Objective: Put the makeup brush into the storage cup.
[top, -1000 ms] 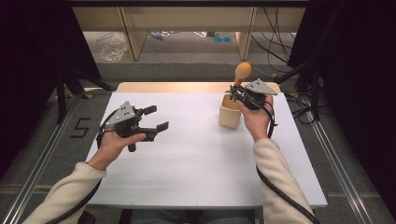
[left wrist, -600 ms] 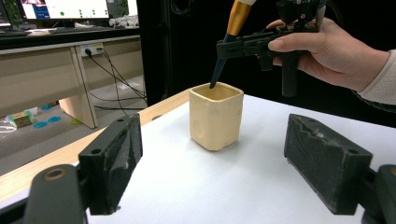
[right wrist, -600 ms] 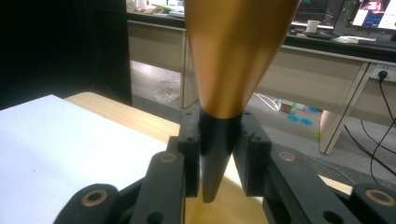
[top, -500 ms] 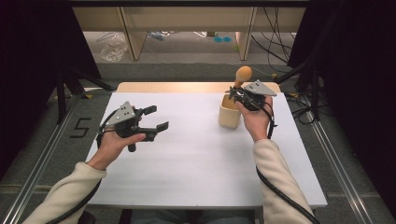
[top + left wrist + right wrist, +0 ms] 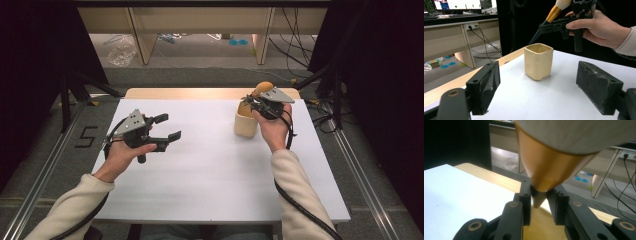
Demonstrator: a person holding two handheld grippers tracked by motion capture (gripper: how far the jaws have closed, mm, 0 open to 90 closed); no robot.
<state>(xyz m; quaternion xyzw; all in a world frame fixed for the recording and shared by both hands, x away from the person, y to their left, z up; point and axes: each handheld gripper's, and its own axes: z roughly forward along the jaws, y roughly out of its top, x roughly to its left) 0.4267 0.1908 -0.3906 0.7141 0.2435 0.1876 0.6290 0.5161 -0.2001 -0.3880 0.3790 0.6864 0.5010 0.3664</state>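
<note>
Beige cup [image 5: 246, 125] on table [image 5: 210, 165] | R gripper [image 5: 257, 103] clamps brush [image 5: 552, 13] above cup | L gripper [image 5: 167, 127] jaws wide, empty

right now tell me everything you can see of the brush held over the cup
The makeup brush with a gold metal-looking ferrule has a pale, rounded bristle head at its upper end and a dark handle tapering to a point. It hangs tilted, point down, just above the open mouth of the cream square ceramic-looking cup on the white table, and appears not to touch it. The right claw is shut on the handle just below the ferrule; nothing else touches the brush.
</note>
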